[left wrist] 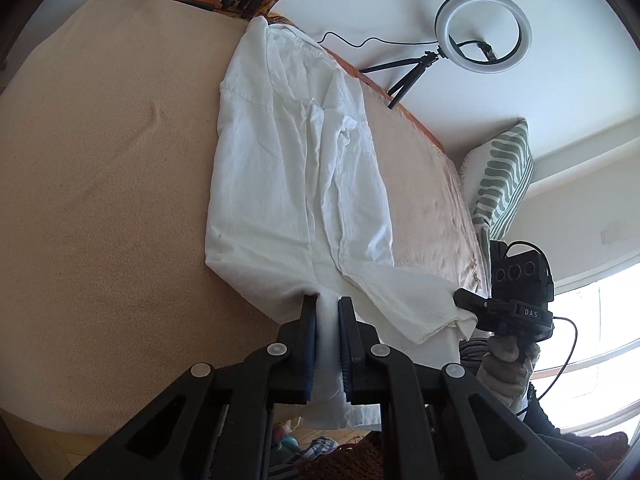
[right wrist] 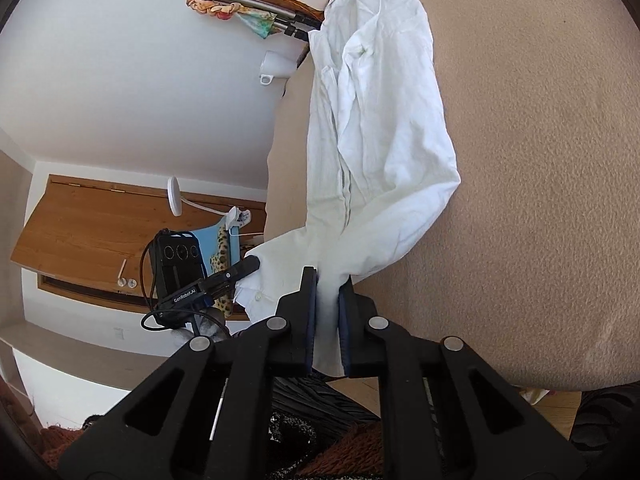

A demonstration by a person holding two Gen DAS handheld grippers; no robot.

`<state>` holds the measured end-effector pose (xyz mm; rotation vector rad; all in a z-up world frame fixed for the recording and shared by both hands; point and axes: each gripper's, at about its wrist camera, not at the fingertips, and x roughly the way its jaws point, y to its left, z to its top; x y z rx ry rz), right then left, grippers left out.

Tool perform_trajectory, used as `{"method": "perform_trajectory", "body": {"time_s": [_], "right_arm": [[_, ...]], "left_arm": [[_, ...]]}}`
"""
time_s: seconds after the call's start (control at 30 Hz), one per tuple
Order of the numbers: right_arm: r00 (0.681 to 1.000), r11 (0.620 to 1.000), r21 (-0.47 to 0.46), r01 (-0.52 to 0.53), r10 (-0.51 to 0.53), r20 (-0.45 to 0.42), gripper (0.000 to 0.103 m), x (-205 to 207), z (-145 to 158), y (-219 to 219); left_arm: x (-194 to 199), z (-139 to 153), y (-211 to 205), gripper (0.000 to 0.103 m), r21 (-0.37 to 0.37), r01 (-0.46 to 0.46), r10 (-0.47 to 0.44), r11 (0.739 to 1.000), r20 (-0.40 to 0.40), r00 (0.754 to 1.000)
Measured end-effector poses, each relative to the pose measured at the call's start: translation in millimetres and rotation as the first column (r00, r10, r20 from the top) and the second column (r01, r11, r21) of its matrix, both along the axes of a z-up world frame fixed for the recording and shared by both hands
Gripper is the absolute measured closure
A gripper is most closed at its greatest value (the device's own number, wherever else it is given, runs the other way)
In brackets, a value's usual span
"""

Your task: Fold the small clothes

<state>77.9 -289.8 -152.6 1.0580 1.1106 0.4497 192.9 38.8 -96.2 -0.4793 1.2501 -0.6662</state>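
Clearly "DAS" on right hand-held gripper (left wrist: pixel 466 300), "GenRobot.AI" on left hand-held gripper (right wrist: pixel 250 266)

You have a bed (left wrist: pixel 100 184) covered in a tan, sandy-textured blanket, with an orange rim along its far edge. A wrinkled white garment (left wrist: pixel 296 168) lies lengthwise on it near one edge, its near end lifted.
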Motion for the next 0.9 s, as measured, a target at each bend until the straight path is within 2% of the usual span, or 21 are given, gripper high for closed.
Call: {"method": "perform_trajectory", "body": {"time_s": [0.13,0.37,0.7,0.9], "right_arm": [[1.000,0.999,-0.046,-0.004,0.004,0.003,0.092,25.9,11.6,-9.6],[0.998,0.997,-0.058,0.048,-0.050,-0.037,0.092,70.1,10.2,-29.7],[0.985,0.994,-0.047,0.097,-0.103,-0.141,0.092,129.6,-20.4,-51.6],[0.974,0.994,-0.041,0.099,-0.105,-0.199,0.090,147.2,-40.8,-56.7]], "left_arm": [[26.0,5.0,-6.0,0.096,0.001,-0.005,0.005,1.000,0.018,1.000],[74.0,10.0,-13.2,0.095,0.018,-0.021,0.020,1.000,0.050,0.999],[130.7,-20.3,-25.0,0.095,0.054,-0.032,0.031,0.998,0.016,0.999],[150.7,-36.3,-30.1,0.094,0.101,-0.034,0.034,0.994,0.010,0.999]]}}
